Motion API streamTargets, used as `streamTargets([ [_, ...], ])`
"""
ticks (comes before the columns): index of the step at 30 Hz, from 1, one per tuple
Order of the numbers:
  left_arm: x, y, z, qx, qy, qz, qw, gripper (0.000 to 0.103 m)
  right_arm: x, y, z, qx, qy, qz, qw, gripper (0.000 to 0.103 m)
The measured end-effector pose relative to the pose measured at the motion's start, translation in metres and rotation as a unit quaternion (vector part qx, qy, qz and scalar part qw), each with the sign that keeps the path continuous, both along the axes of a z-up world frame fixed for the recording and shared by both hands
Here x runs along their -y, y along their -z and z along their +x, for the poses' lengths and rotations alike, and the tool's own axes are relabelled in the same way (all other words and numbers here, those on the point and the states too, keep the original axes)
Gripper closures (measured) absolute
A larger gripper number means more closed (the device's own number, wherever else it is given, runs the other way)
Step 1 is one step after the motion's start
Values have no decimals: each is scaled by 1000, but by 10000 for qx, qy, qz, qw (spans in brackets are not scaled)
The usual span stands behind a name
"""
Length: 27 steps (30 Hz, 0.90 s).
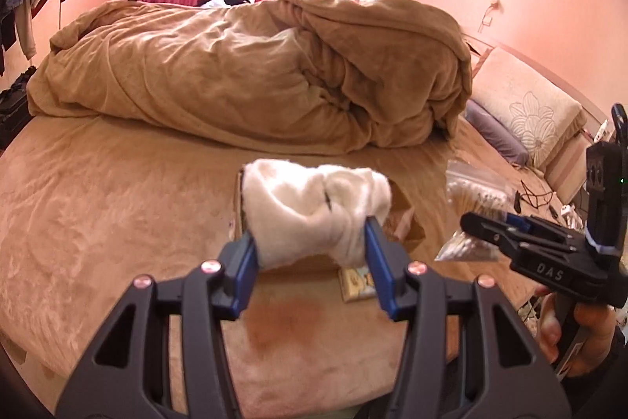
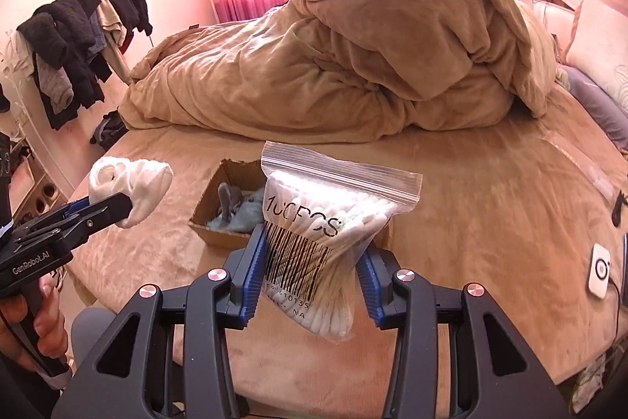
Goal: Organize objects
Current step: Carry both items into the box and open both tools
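My left gripper [image 1: 310, 242] is shut on a rolled white sock [image 1: 314, 207] and holds it above the bed. The same sock [image 2: 129, 183] shows at the left of the right wrist view, in the left gripper [image 2: 117, 211]. My right gripper [image 2: 310, 262] is shut on a clear zip bag of cotton swabs [image 2: 329, 222], lifted off the bed; that bag [image 1: 475, 199] and the right gripper [image 1: 482, 226] appear at the right of the left wrist view. An open cardboard box [image 2: 208, 203] with grey-blue cloth inside lies on the bed, behind the bag and below the sock.
A heaped tan duvet [image 1: 255, 73] covers the far half of the bed. A small flat packet [image 1: 355, 283] lies by the box. Pillows [image 1: 526, 108] and cables are at the right, a white device [image 2: 598, 269] too. Clothes [image 2: 78, 38] hang at the left.
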<state>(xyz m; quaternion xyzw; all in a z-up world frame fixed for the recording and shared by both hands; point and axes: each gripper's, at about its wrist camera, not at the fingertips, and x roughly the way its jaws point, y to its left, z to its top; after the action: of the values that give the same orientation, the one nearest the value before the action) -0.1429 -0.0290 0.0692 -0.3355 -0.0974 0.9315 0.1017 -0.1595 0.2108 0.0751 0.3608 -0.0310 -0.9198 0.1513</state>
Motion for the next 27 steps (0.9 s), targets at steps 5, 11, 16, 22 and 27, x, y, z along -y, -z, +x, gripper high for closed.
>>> streamTargets([
  [5,-3,6,-27,30,34,-23,10000,52,5,4,-27,13,-78,2,10000,58],
  [11,-11,32,-66,236,160,4,9996,52,10,22,-65,139,-167,-4,9998,58],
  [16,-21,61,-103,465,275,-11,9985,52,15,43,-95,265,-241,5,9994,58],
  [22,-30,99,-138,812,301,-5,9962,52,19,72,-124,474,-381,-41,9981,58],
  [27,-34,126,-153,1033,236,-223,9941,48,32,99,-140,752,-664,41,9949,58],
])
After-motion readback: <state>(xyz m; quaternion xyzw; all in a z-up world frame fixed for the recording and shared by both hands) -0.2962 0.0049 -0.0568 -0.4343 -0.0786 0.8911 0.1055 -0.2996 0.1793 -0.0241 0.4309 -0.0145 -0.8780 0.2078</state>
